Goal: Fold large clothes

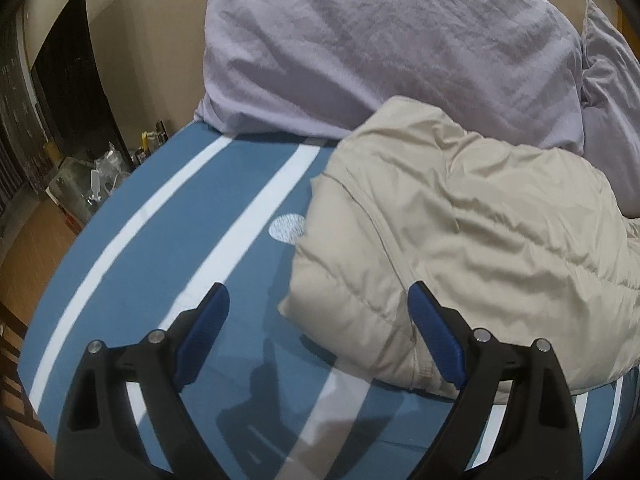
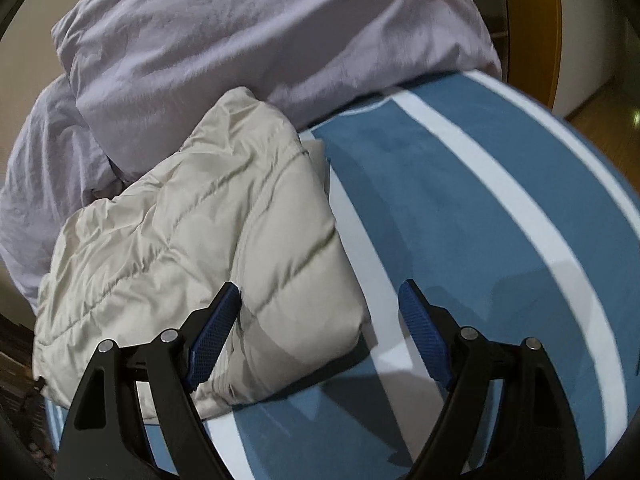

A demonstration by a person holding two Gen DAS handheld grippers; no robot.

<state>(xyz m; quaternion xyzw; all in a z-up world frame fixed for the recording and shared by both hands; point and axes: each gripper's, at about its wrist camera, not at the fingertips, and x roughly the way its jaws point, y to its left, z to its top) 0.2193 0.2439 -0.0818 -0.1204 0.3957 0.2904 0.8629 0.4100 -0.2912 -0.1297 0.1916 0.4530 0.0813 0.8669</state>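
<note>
A beige quilted puffer jacket lies folded in a thick bundle on a blue bed sheet with white stripes. It also shows in the right wrist view. My left gripper is open and empty, above the jacket's near left corner, its right finger over the fabric. My right gripper is open and empty, above the jacket's near right corner, its left finger over the fabric. Neither holds the jacket.
A lilac duvet is heaped behind the jacket against the wall, also in the right wrist view. The striped sheet stretches right. Left of the bed are a wooden floor and clutter. A wooden door frame stands at right.
</note>
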